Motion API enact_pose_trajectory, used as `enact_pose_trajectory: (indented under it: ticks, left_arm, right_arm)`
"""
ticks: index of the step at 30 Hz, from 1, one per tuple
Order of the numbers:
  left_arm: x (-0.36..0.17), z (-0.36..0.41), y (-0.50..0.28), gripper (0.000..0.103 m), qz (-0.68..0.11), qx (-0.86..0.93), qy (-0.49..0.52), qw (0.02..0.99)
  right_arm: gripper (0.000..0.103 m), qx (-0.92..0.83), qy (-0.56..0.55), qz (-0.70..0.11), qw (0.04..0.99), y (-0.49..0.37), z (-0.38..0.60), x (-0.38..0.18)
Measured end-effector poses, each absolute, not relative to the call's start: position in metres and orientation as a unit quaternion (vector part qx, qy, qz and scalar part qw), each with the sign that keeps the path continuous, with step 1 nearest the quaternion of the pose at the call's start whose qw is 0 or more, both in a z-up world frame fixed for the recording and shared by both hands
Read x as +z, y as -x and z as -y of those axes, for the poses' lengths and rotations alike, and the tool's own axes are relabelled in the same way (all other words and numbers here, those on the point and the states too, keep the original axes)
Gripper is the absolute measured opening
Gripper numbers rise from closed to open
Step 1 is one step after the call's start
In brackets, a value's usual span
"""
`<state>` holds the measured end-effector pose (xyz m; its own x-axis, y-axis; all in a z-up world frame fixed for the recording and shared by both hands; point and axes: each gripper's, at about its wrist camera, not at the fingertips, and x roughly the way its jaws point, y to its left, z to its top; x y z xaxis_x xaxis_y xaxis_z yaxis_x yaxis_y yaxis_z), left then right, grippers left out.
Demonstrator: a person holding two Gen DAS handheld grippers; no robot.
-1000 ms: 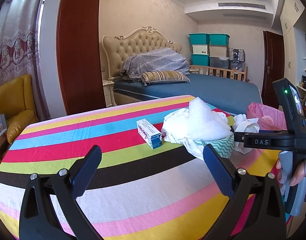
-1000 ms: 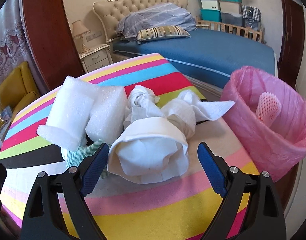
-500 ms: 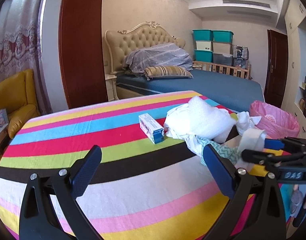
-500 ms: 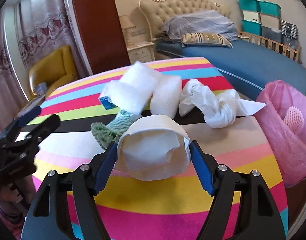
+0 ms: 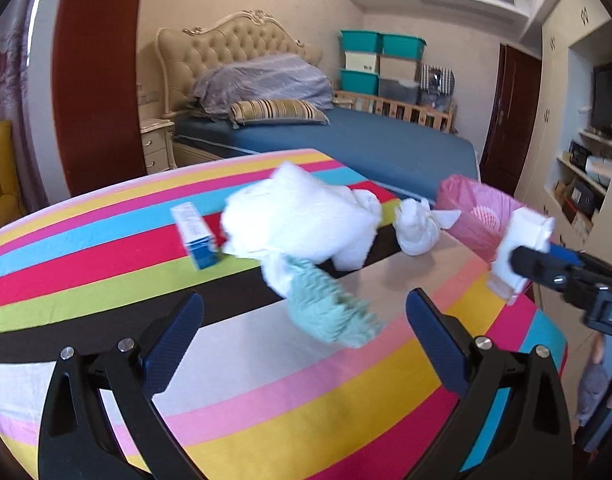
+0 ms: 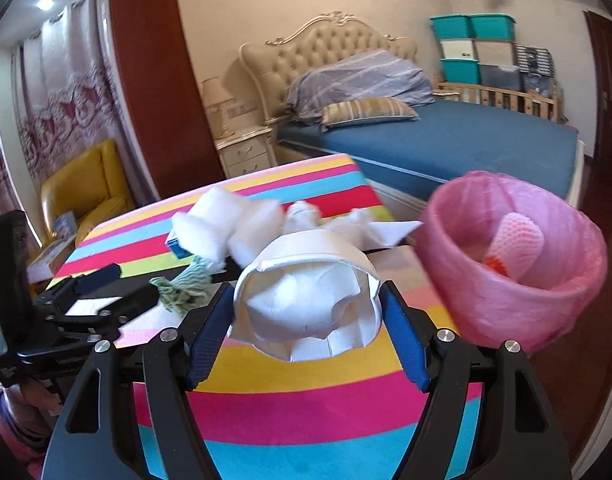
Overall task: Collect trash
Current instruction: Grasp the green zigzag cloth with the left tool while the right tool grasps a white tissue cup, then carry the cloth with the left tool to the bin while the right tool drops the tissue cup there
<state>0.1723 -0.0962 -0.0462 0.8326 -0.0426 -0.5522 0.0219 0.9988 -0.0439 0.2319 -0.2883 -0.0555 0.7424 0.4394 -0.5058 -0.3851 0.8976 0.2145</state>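
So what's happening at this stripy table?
A person is clearing trash with a handheld gripper in each hand. The right gripper is clamped on a crushed white paper cup, near the pink-lined bin. The left gripper is open and empty, facing the white wrappings and green cloth.

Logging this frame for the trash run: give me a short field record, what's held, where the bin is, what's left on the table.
right gripper: shut on crushed paper cup, lifted off the table
left gripper: open, nothing between its fingers
bin: pink-lined, past the table's edge, foam net inside
left on table: blue box, white foam wrap, green cloth, knotted tissue
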Motion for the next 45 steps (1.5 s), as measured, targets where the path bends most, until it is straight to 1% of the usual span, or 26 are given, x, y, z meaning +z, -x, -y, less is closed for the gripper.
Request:
enact_pose_trajectory:
  ticks: [1, 2, 3, 4, 5, 6, 8, 10, 11, 12, 15, 18, 23, 35, 45]
  left_arm:
    - [-0.049, 0.101, -0.178, 0.097, -0.295, -0.019, 0.018, 0.955]
    - [-0.051, 0.104, -0.181, 0.09, -0.299, -0.02, 0.019, 0.954]
    - [-0.055, 0.109, -0.187, 0.079, -0.312, -0.023, 0.02, 0.949]
    - [-0.058, 0.11, -0.192, 0.074, -0.325, -0.026, 0.018, 0.945]
    - [-0.061, 0.111, -0.196, 0.065, -0.336, -0.027, 0.017, 0.941]
    - [-0.065, 0.112, -0.202, 0.059, -0.352, -0.026, 0.018, 0.935]
    - [-0.07, 0.106, -0.208, 0.058, -0.367, -0.022, 0.026, 0.93]
    - [-0.075, 0.101, -0.213, 0.045, -0.38, -0.022, 0.038, 0.924]
    - [-0.076, 0.101, -0.214, 0.034, -0.384, -0.025, 0.038, 0.922]
    - [-0.075, 0.1, -0.213, 0.031, -0.38, -0.029, 0.039, 0.924]
    - [-0.066, 0.103, -0.201, 0.028, -0.345, -0.031, 0.024, 0.938]
    - [-0.058, 0.11, -0.186, 0.027, -0.312, -0.029, -0.001, 0.95]
    - [-0.051, 0.114, -0.171, 0.027, -0.286, -0.028, -0.016, 0.958]
    - [-0.042, 0.119, -0.155, 0.027, -0.249, -0.027, -0.032, 0.968]
    - [-0.042, 0.123, -0.143, 0.027, -0.233, -0.04, -0.033, 0.971]
  right_arm:
    - [0.07, 0.219, -0.051, -0.282, 0.933, -0.232, 0.293, -0.057]
    - [0.07, 0.218, -0.052, -0.282, 0.933, -0.231, 0.296, -0.057]
    - [0.07, 0.217, -0.052, -0.282, 0.933, -0.231, 0.299, -0.058]
    - [0.07, 0.216, -0.049, -0.282, 0.934, -0.23, 0.298, -0.06]
    - [0.07, 0.216, -0.045, -0.282, 0.933, -0.23, 0.298, -0.06]
    - [0.07, 0.217, -0.042, -0.283, 0.933, -0.23, 0.296, -0.062]
    - [0.07, 0.222, -0.037, -0.286, 0.931, -0.228, 0.292, -0.069]
    - [0.07, 0.226, -0.033, -0.288, 0.93, -0.226, 0.287, -0.074]
    - [0.07, 0.227, -0.031, -0.288, 0.93, -0.224, 0.283, -0.075]
    - [0.07, 0.229, -0.028, -0.288, 0.929, -0.224, 0.279, -0.077]
    - [0.07, 0.233, -0.018, -0.285, 0.929, -0.219, 0.273, -0.078]
    - [0.07, 0.236, -0.008, -0.28, 0.93, -0.215, 0.268, -0.077]
    - [0.07, 0.232, -0.005, -0.277, 0.932, -0.211, 0.266, -0.077]
    - [0.07, 0.224, -0.007, -0.263, 0.938, -0.204, 0.267, -0.077]
    - [0.07, 0.194, -0.016, -0.242, 0.951, -0.203, 0.281, -0.073]
